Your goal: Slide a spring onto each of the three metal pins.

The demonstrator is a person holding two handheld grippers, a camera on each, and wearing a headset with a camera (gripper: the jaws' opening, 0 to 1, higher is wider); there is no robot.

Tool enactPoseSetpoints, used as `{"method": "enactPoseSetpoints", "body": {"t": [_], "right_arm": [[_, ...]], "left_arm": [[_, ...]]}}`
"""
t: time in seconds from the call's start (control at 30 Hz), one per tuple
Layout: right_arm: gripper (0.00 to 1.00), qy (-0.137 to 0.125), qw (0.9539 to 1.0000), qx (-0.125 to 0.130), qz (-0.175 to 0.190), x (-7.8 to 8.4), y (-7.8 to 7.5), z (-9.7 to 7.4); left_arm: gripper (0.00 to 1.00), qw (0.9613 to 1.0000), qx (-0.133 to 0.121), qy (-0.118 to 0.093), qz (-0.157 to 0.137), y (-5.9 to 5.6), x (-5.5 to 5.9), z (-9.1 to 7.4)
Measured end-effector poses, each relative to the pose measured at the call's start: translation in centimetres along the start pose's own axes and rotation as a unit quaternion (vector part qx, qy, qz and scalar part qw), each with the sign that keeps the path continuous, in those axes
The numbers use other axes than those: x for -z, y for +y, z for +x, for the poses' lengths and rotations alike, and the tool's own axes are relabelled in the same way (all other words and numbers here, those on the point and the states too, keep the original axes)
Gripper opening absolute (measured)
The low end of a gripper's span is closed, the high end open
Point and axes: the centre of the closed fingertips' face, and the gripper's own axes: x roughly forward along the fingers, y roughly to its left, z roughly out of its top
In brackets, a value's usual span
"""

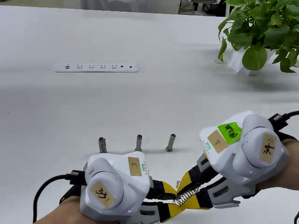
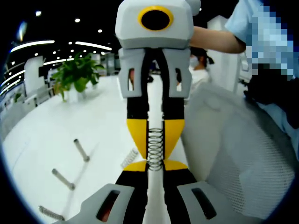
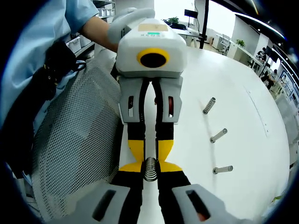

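Spring two, I reckon: left gripper and right gripper both pinch the little silver coil spring just short of the three grey metal pins, so next one releases and threads a bare pin.

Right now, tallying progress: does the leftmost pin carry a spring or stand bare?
Carries one: coils wrap the leftmost pin; the middle pin and right pin look smooth.

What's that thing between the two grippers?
A spring, held by the left gripper and the right gripper together; the left gripper view shows it.
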Motion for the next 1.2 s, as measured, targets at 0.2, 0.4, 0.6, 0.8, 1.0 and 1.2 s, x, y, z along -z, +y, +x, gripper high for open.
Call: {"method": "enactPoseSetpoints", "body": {"t": [0.2, 0.4, 0.6, 0.8, 1.0, 1.2], "right_arm": [[0.12, -0.002, 1.0, 0.01, -0.001, -0.3, -0.9, -0.1], [0.12, 0.012, 0.9999, 0.009, 0.004, 0.5, -1.8, 0.0], [0.12, 0.024, 0.9997, 0.005, -0.004, 0.6, -2.5, 0.0], [0.12, 0.03, 0.9994, 0.005, -0.018, 0.1, -3.8, 0.0], [0.12, 0.042, 0.9985, 0.002, -0.034, -0.3, -5.3, -0.1], [0.12, 0.052, 0.9973, 0.005, -0.053, -1.4, -7.5, -0.4]], "left_arm": [[0.15, 0.9993, -0.034, -0.003, -0.017, 1.2, 0.7, -1.1], [0.33, 0.9947, -0.089, -0.029, -0.043, 2.9, 1.4, -2.8], [0.53, 0.9847, -0.152, -0.04, -0.076, 4.6, 2.9, -5.1], [0.75, 0.9733, -0.197, -0.056, -0.103, 5.8, 4.3, -7.5], [0.94, 0.9617, -0.241, -0.04, -0.123, 6.9, 6.2, -9.7], [1.0, 0.956, -0.26, -0.029, -0.133, 7.3, 7.4, -11.2]]}}
